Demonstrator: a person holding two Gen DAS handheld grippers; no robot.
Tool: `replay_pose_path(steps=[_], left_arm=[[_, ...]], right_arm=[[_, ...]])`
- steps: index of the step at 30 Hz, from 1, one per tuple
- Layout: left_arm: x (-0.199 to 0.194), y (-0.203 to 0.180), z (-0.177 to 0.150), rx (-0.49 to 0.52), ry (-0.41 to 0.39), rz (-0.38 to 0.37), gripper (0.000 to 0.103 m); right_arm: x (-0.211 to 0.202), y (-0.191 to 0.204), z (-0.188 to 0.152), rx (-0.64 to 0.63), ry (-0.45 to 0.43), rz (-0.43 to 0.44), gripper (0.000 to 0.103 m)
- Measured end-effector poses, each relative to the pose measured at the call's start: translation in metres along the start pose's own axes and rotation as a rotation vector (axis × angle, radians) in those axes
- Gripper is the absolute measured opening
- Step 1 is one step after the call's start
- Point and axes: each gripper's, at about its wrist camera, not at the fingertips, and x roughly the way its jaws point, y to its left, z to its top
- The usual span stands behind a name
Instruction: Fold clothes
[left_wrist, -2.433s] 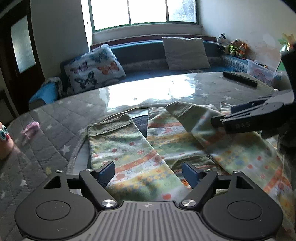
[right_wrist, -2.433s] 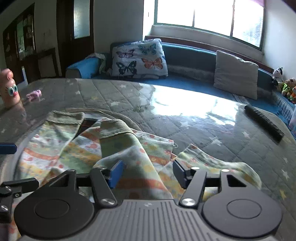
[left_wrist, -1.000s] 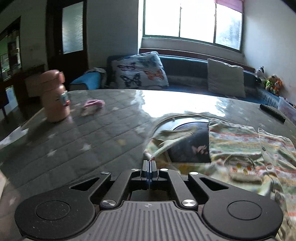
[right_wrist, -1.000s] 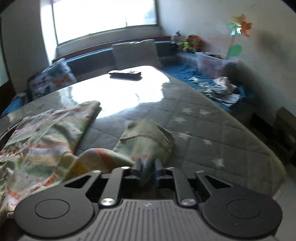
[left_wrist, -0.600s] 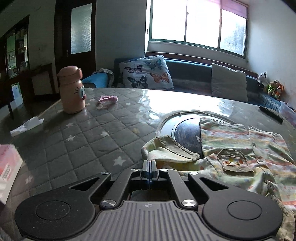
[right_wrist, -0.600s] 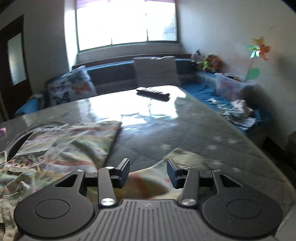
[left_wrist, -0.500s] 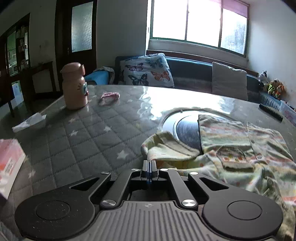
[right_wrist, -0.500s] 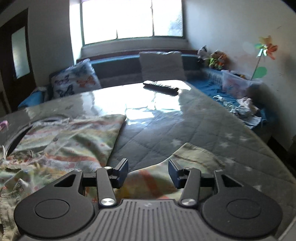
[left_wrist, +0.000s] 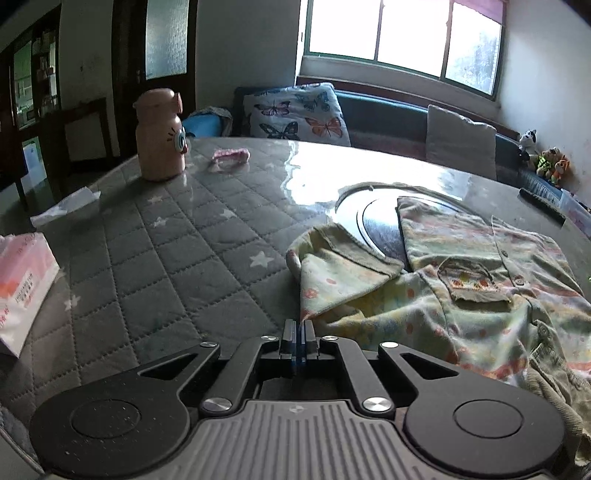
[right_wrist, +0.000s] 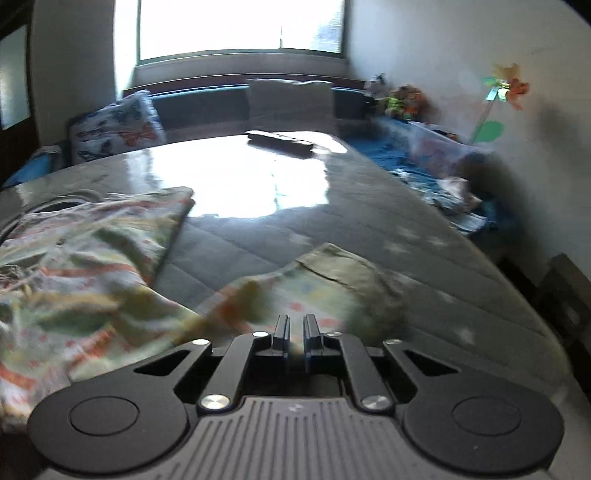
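My left gripper (left_wrist: 298, 334) is low over the bench (left_wrist: 177, 258), and its two fingers are pressed together with no gap. The tip of the shirt's left sleeve (left_wrist: 332, 273) comes down right to these fingers, but I cannot tell if any cloth is caught between them. The shirt (left_wrist: 480, 266) itself lies spread on the bench, ahead and to the right of this gripper, front side up — its small chest pocket (left_wrist: 476, 284) and a row of buttons are visible. Its upper part covers a dark round inset (left_wrist: 380, 229) in the bench top.

My right gripper (right_wrist: 295, 332) is at the other side of the shirt (right_wrist: 85, 258). Its fingers stand close, with only a narrow gap, and the cloth of the right sleeve (right_wrist: 325, 280) runs into this gap, so it seems to hold the sleeve. This view is blurred, so I am not fully sure. The sleeve stretches forward from the gripper, and its olive cuff lies flat on the bench (right_wrist: 406, 229).

Far on my left stand a pink bottle (left_wrist: 159, 134) and a tissue pack (left_wrist: 22, 284), well apart from the shirt. A dark remote (right_wrist: 280, 142) lies near the far edge.
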Motion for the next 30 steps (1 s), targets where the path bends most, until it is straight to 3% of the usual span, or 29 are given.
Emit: replay_pose_path(steps=[6,11,14,18,22,24,26,30], left_arm=[[-0.005,-0.002,0.007,0.024,-0.033,-0.007,0.008],[-0.008,-0.001,0.007,0.019,-0.040,0.001,0.024],[-0.007,-0.002,0.007,0.022,-0.037,0.001,0.024],[-0.006,-0.005,0.008,0.028,-0.038,-0.007,0.026],[-0.005,-0.008,0.009,0.034,-0.040,-0.016,0.027],[-0.005,-0.009,0.009,0.037,-0.040,-0.020,0.027],[-0.004,-0.011,0.010,0.040,-0.041,-0.025,0.028],[-0.003,-0.014,0.011,0.046,-0.042,-0.033,0.028]], right_arm=[[-0.011,-0.018,0.002,0.059,-0.015,-0.003,0.011],[0.012,-0.021,0.028,0.108,-0.015,0.045,0.012],[0.036,-0.019,0.043,0.128,0.022,0.071,0.029],[0.066,-0.011,0.054,0.133,0.067,0.056,0.032],[0.079,0.006,0.055,0.063,0.064,-0.014,0.034],[0.079,0.011,0.054,0.032,0.060,-0.037,0.031],[0.079,0.016,0.052,0.000,0.052,-0.046,0.014],[0.075,0.007,0.056,0.026,0.041,-0.015,0.006]])
